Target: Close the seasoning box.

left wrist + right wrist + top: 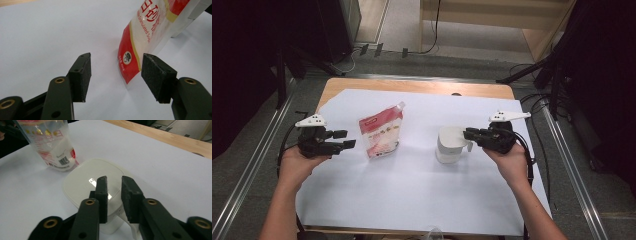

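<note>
The left gripper (115,75) is held wide open and empty above the white sheet (412,190) covering the tabletop (412,86). Just ahead of its right jaw, a red-and-white spouted pouch (150,32) is seen standing, tilted; white granules are visible inside, and "Granulated Su…" can be read on its label. Its long axis is roughly upright, with the spout (400,105) pointing up and away.

The right gripper (114,197) is narrowly open, nothing being clamped. Directly beneath and ahead of its jaws, a white lidded container (90,185) is located; its contents cannot be determined. Beyond it, the pouch's barcoded back is shown.
</note>
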The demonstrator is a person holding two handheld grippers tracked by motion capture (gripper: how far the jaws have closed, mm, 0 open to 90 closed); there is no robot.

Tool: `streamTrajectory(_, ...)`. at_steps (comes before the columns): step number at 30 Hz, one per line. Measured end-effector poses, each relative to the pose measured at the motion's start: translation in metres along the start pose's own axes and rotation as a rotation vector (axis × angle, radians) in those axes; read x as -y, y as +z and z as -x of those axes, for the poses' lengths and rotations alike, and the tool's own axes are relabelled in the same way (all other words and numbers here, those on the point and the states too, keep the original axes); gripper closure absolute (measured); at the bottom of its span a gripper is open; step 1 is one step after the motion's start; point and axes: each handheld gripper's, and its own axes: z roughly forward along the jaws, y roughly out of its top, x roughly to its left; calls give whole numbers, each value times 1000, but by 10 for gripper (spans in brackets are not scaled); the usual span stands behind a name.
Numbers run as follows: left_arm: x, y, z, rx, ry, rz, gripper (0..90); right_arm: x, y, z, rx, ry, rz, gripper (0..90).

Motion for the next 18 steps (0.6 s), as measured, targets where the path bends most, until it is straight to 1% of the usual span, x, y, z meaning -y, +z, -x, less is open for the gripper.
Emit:
streamTrajectory(1, 0, 1, 0, -6, -4, 1, 420, 0, 0, 0, 0, -3, 0, 709)
streamTrajectory(2, 0, 1, 0, -6, -4, 1, 419, 0, 0, 0, 0, -3, 0, 709)
streamTrajectory(3, 0, 1, 0, -7, -16, -4, 417, 1, -2, 0, 13, -23, -1, 659)
streamTrajectory(9, 0, 2, 0, -23, -28, -4, 415, 4, -5, 2, 12, -26, 0, 604)
streamTrajectory(11, 0, 2, 0, -22, -24, -3, 413, 6, -10, 4, 24, -25, 11, 576)
streamTrajectory(12, 0, 2, 0, -20, -23, -5, 413, 6, -10, 4, 24, -25, 11, 576)
streamTrajectory(14, -1, 2, 0, -20, -22, -5, 412, 11, -16, 6, 38, -28, 30, 559)
streamTrajectory(15, -1, 1, 0, -28, -13, -1, 412, 13, -18, 7, 46, -23, 32, 549)
streamTrajectory(16, -1, 1, 0, -28, -13, -1, 412, 13, -18, 7, 46, -23, 32, 549)
streamTrajectory(17, -1, 1, 1, -31, -10, 7, 412, 15, -20, 8, 56, -16, 36, 542)
streamTrajectory(18, -1, 0, 0, -29, -10, 3, 412, 16, -22, 10, 63, -17, 39, 540)
